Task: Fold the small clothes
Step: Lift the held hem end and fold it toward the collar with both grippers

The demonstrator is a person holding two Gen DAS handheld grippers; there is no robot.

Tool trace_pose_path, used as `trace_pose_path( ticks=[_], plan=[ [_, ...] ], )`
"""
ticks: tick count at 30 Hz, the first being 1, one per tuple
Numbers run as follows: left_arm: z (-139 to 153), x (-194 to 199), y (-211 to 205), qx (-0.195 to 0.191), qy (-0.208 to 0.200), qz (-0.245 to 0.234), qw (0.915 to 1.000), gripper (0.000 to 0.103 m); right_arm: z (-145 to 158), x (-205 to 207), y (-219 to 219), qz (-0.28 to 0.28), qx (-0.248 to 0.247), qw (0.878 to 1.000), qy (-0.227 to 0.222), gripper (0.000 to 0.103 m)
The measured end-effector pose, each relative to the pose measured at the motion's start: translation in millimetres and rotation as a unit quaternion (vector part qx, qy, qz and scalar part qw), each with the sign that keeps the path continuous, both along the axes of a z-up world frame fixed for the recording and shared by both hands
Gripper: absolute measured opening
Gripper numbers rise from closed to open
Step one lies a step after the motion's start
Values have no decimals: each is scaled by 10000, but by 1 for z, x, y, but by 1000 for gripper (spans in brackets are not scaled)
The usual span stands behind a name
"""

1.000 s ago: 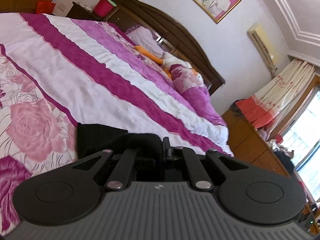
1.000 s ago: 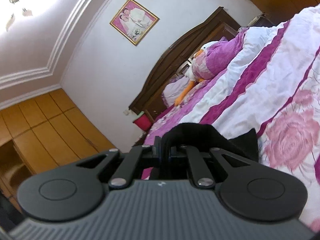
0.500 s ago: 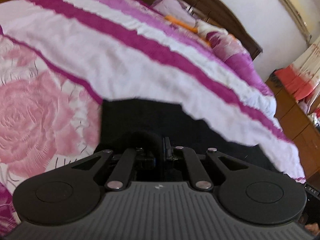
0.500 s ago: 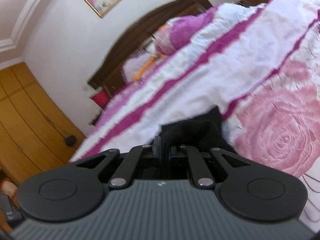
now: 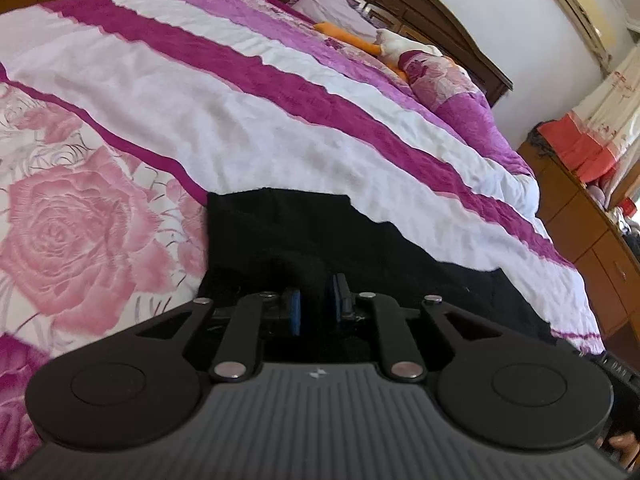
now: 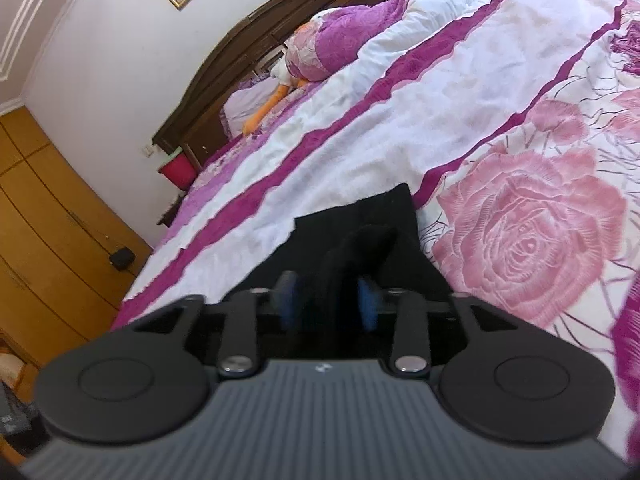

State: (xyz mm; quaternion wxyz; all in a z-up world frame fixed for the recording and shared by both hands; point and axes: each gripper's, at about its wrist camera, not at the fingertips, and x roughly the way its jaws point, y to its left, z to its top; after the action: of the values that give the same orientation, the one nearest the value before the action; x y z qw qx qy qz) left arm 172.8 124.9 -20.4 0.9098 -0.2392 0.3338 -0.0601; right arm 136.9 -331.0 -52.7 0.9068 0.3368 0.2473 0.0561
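Note:
A small black garment lies on the bed's flowered cover, spread wide in the left wrist view. My left gripper sits low over its near edge; the blue pads stand slightly apart with a bump of black cloth between them. In the right wrist view the same garment lies on the cover, and my right gripper is open wider, its blue pads on either side of a raised fold of black cloth. Neither gripper squeezes the cloth.
The bed cover has pink roses and purple and white stripes. A plush duck and pillows lie by the dark headboard. A wooden dresser stands right of the bed, wooden wardrobes on the other side.
Both grippers came down to the bed with the black garment and laid it flat. Both jaws, shut on the cloth before, have opened; the right opened wider.

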Motion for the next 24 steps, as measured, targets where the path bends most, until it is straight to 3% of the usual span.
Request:
trace_pose_path(
  ticks=[5,9,15,17,18,19,24],
  plan=[
    [7,-23,1,-87,-64,-155,9998,17,10,-21,-1,212,15,9998,-67,44],
    [0,-31,-2,-310,113,-291,9990,31,8,-26,3,330,-47,9994,51,44],
    [-8,-26,-14,-222,87,-416,9989,33,-1,-24,13,501,-167,9986,57,43],
    [-7,-21,-16,-291,6,-487,9984,30,-1,-20,15,527,-255,9983,30,38],
    [-6,-18,-18,-307,-55,-535,9981,21,0,-18,15,547,-240,9982,-1,19],
    [-3,-16,-19,-300,-115,-557,9979,15,1,-16,14,589,-202,9980,-42,10],
    [15,1,-13,-414,-457,-292,9977,10,16,-6,7,511,134,9975,-466,9]
  ],
)
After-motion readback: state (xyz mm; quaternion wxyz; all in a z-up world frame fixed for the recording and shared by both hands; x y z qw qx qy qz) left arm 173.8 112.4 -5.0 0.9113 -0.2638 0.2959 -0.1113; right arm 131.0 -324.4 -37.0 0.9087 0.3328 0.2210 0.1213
